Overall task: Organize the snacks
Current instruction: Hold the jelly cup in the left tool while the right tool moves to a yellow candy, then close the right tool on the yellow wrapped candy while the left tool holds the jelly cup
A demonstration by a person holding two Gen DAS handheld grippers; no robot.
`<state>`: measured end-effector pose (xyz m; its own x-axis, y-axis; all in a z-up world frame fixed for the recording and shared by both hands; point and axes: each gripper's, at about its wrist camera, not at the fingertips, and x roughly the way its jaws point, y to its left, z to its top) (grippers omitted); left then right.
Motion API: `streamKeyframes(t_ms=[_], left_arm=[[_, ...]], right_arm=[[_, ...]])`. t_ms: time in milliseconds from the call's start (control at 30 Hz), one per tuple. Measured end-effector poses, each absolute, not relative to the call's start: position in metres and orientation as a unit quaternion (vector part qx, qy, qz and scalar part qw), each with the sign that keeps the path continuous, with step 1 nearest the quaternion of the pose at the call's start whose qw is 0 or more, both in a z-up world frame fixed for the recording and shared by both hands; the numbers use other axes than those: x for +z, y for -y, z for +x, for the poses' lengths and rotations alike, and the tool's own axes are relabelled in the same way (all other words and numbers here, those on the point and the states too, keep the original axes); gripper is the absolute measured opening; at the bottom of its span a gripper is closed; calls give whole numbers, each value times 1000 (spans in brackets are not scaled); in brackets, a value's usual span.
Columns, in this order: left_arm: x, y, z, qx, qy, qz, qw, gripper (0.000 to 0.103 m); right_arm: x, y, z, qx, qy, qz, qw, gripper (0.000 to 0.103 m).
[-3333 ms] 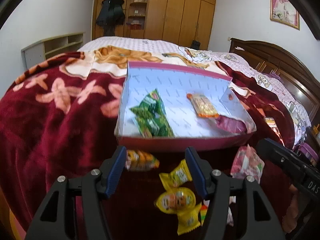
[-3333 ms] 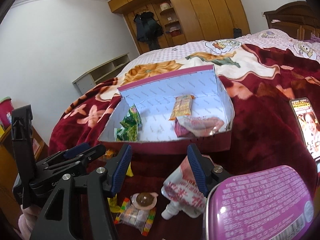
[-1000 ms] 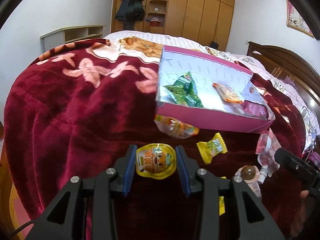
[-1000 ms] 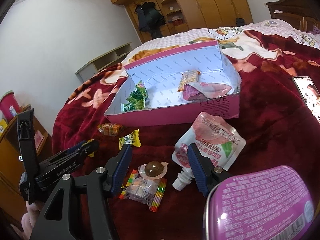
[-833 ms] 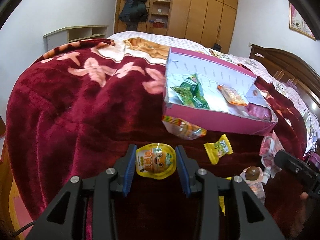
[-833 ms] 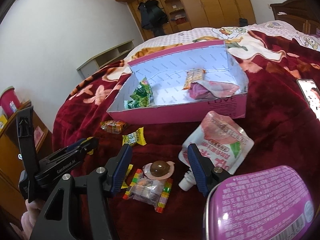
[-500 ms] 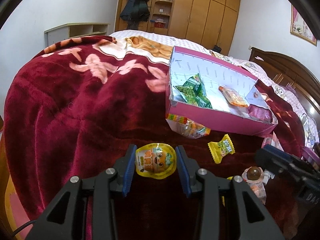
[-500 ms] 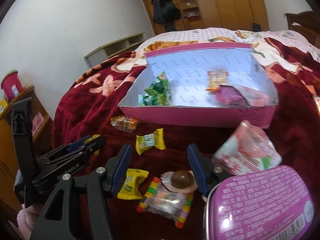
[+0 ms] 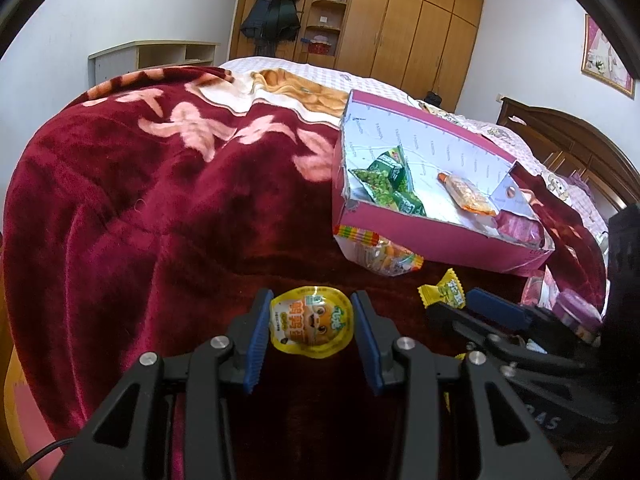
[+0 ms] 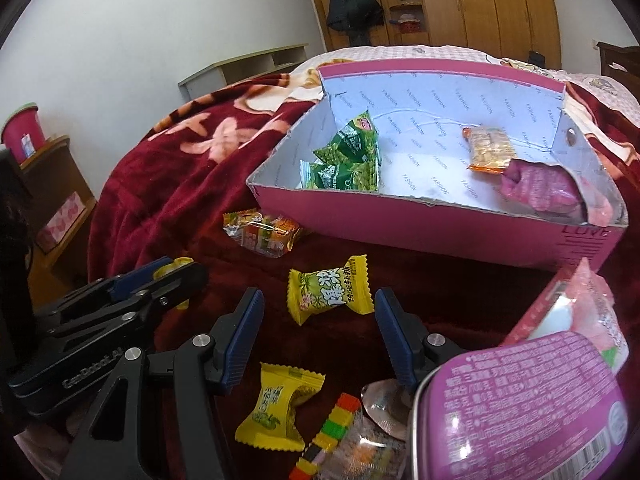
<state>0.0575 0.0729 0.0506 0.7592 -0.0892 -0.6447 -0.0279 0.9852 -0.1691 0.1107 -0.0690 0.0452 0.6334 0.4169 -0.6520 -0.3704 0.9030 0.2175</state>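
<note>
Bedroom light falls on a dark red floral blanket spread over the bed, and nearly everything sits on it. Closest in, the left gripper is clamped on a yellow jelly cup, its blue pads pressing the cup's two sides with the printed lid facing the camera. Just beyond, a clear candy bag with a rainbow strip lies against the near wall of the pink box, which stands open on the blanket. Inside the box, green snack packets are heaped toward its left end, an orange cracker pack lies toward the far right, and a purple-pink pouch slumps in the right corner.

The right gripper has its jaws parted with nothing between the pads; a yellow wrapped candy lies on the blanket just ahead of its tips, apart from both. A second yellow candy lies lower between the fingers, beside another rainbow-edged packet and what looks like a small chocolate cup (half hidden behind a purple tin mounted at the camera's edge). A pink spouted pouch rests right of the gripper, near the box's front corner. Wooden wardrobes line the back wall.
</note>
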Motion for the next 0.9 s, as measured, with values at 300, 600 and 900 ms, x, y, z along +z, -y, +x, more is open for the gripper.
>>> streamKeyframes(t_ms=[300,600,900], left_arm=[[50,-73,57,-16,-347,-84,934,43],[51,-72,57,-16,-347,-83,934,43],[50,-72,57,-15,-347,-83,934,43]], right_arm=[[37,69,116,215,-374,39,901,55],[36,74,116,213,-372,46,902,44],[39,82,111,218,-362,57,905,33]])
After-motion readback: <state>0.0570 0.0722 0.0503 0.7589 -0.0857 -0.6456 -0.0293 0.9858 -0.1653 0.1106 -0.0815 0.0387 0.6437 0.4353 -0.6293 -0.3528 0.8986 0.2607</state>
